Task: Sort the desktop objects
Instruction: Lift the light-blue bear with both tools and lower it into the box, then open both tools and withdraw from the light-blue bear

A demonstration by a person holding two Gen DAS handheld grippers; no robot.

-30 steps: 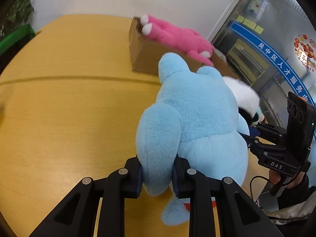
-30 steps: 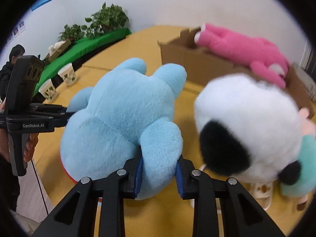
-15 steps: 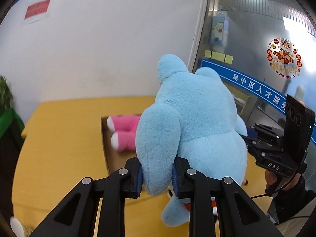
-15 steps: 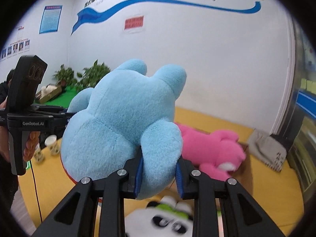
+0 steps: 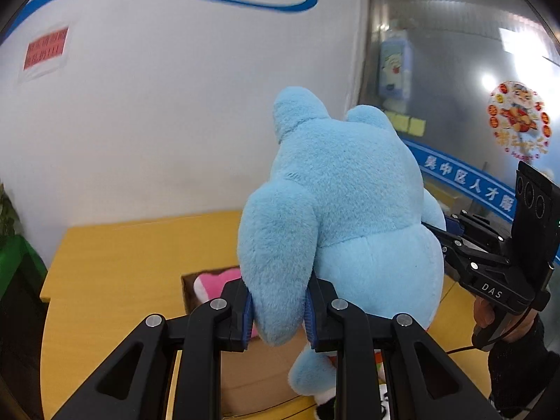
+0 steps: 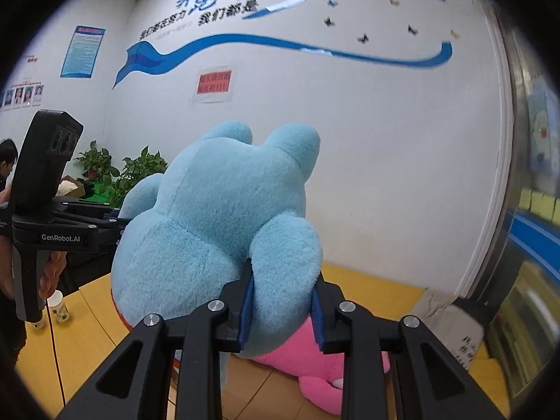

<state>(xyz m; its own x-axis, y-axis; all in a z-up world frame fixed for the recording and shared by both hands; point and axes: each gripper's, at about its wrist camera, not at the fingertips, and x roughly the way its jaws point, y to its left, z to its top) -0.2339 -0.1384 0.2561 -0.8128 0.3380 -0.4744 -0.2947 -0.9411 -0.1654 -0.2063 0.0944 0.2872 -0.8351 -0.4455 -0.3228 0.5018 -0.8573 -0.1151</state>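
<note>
The yellow table (image 5: 115, 266) runs to the white wall, and the open cardboard box (image 5: 252, 378) sits on it, presumably as the bin the toys are sorted into. Above the box hangs the blue plush toy (image 5: 343, 217), back to both cameras, clear of the table. It is big and floppy, which is likely why 2 grips are used: the left gripper (image 5: 278, 309) pinches 1 limb between its blue pads, and the right gripper (image 6: 281, 309) pinches the opposite limb the same way, both sets of fingers pressed into the fur. Inside the box lies the pink plush toy (image 6: 315, 367), mostly covered by the blue one, so how much room remains there is hard to judge. The blue toy's face is turned away, the box's near edge is cut off behind the fingers, and a small black-and-white scrap at the left view's bottom edge cannot be made out.
</note>
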